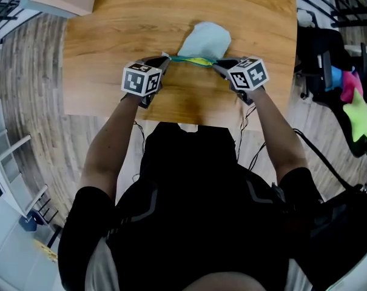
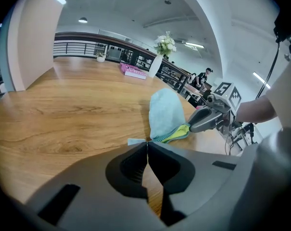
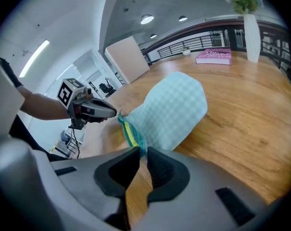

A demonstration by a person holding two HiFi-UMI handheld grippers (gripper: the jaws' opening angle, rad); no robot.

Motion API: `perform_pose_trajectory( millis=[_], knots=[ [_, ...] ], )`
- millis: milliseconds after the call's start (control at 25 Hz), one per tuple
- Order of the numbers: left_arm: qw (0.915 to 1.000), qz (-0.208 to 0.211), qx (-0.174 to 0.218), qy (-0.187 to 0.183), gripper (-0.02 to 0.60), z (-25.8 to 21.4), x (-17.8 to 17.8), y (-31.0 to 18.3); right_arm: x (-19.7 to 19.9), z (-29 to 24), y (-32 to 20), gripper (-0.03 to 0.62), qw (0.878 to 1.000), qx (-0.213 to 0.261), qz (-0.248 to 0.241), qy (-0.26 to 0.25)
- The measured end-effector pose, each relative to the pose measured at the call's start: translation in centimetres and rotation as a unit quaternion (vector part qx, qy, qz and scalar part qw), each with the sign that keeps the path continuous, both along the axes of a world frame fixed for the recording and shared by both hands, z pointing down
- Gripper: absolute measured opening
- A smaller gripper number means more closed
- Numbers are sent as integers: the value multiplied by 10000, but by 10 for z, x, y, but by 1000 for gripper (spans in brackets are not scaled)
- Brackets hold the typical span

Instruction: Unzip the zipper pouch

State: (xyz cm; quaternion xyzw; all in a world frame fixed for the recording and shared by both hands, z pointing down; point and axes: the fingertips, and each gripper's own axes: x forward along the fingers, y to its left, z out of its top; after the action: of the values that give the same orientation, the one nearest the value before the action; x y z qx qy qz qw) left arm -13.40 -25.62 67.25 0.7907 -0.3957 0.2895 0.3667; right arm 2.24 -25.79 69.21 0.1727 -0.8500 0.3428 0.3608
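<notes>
- The zipper pouch (image 1: 204, 41), pale blue check, lies on the wooden counter (image 1: 110, 41) with its zipper edge towards the person, stretched between the two claws.
- The left claw (image 2: 147, 143) is closed tight on the pouch's pale end tab (image 2: 135, 141).
- The right claw (image 3: 141, 150) is clamped on the opposite end of the zipper (image 3: 131, 131).
- Yellow lining shows along the teal zipper, so it looks at least partly open. How far I cannot tell, and the slider is not visible.
- The pouch sits near the counter's near edge. Bare wood runs wide to both sides and beyond.
- The vase (image 2: 157, 64) and pink book (image 2: 133, 71) stand well apart.
</notes>
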Motion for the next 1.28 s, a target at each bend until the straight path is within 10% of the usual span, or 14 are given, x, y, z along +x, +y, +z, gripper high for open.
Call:
perform_pose_trajectory(
  millis=[680, 1280],
  knots=[
    [9991, 31, -249, 352, 32, 9, 10, -5, 8, 11, -14, 75, 9981, 262, 311, 468],
    [9968, -68, 337, 727, 32, -55, -5, -10, 31, -66, -36, 124, 9915, 1053, 685, 342]
  ],
)
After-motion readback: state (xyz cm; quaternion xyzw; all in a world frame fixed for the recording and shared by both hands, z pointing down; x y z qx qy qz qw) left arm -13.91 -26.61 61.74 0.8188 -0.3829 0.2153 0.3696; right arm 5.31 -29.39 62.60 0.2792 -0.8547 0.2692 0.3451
